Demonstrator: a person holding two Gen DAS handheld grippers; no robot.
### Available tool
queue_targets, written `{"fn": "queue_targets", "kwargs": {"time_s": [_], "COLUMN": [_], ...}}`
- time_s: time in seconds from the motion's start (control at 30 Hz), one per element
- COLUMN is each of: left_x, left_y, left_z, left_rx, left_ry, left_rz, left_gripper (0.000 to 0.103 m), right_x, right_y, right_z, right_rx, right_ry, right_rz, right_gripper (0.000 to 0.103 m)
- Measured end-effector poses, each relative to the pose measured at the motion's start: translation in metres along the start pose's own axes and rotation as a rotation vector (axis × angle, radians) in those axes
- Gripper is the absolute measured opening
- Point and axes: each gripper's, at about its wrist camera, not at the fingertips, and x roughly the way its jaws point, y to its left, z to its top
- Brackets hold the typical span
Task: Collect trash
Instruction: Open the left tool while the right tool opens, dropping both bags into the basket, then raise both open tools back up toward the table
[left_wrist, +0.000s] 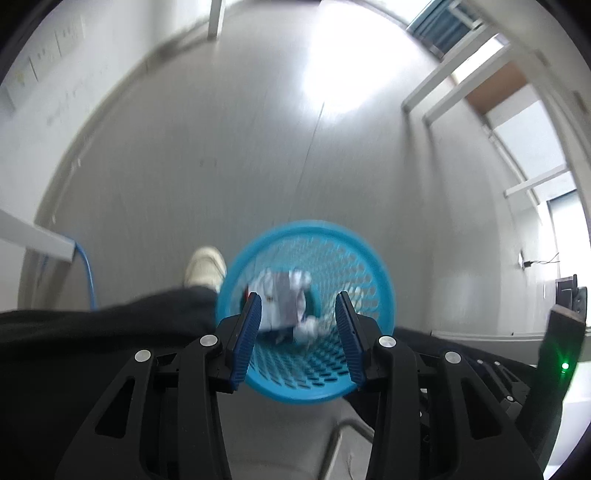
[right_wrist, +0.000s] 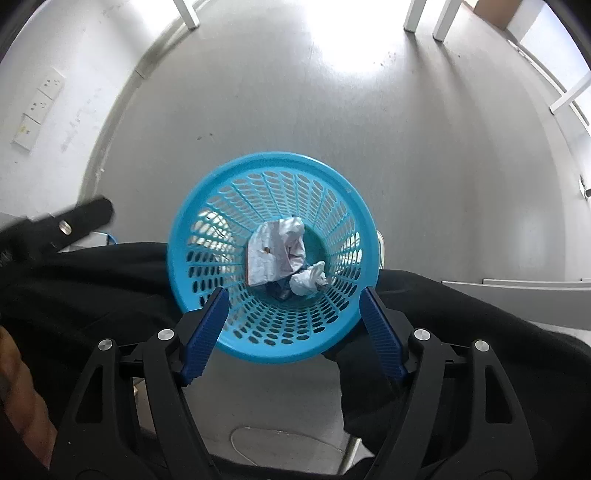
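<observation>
A blue perforated plastic basket (right_wrist: 236, 206) stands on the grey floor, seen from above in both views (left_wrist: 354, 258). Inside it lie a crumpled silver-white wrapper (right_wrist: 273, 251) and a white paper ball (right_wrist: 308, 280); the same trash shows blurred in the left wrist view (left_wrist: 284, 299). My left gripper (left_wrist: 298, 302) is open and empty, above the basket mouth. My right gripper (right_wrist: 293, 295) is open and empty, wider apart, also above the basket. Part of the left gripper (right_wrist: 66, 225) shows at the left of the right wrist view.
The person's black trouser legs (right_wrist: 92, 288) flank the basket, with a white shoe (left_wrist: 205, 267) beside it. White table legs (left_wrist: 439, 96) stand at the far right. A wall with sockets (right_wrist: 40, 99) runs on the left. A blue cable (left_wrist: 86, 273) hangs at left.
</observation>
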Motion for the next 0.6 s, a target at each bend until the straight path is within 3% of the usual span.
{"fn": "queue_targets", "kwargs": {"time_s": [0.13, 0.4, 0.6], "left_x": [-0.032, -0.075, -0.109], "left_y": [0.003, -0.014, -0.023], "left_z": [-0.011, -0.047, -0.076], "left_rx": [0.024, 0.155, 0.182], "left_ry": [-0.066, -0.157, -0.209], "left_rz": [-0.045, 0.008, 0.037], "left_gripper": [0.04, 0.041, 0.043], "right_x": [-0.028, -0.077, -0.113], "right_y": [0.002, 0.008, 0.008], "right_z": [-0.011, -0.04, -0.065], "right_rx": [-0.028, -0.079, -0.111], "right_ry": [-0.064, -0.178, -0.246], "right_rz": [0.015, 0.042, 0.049], "right_gripper": [0.074, 0.077, 0.08]}}
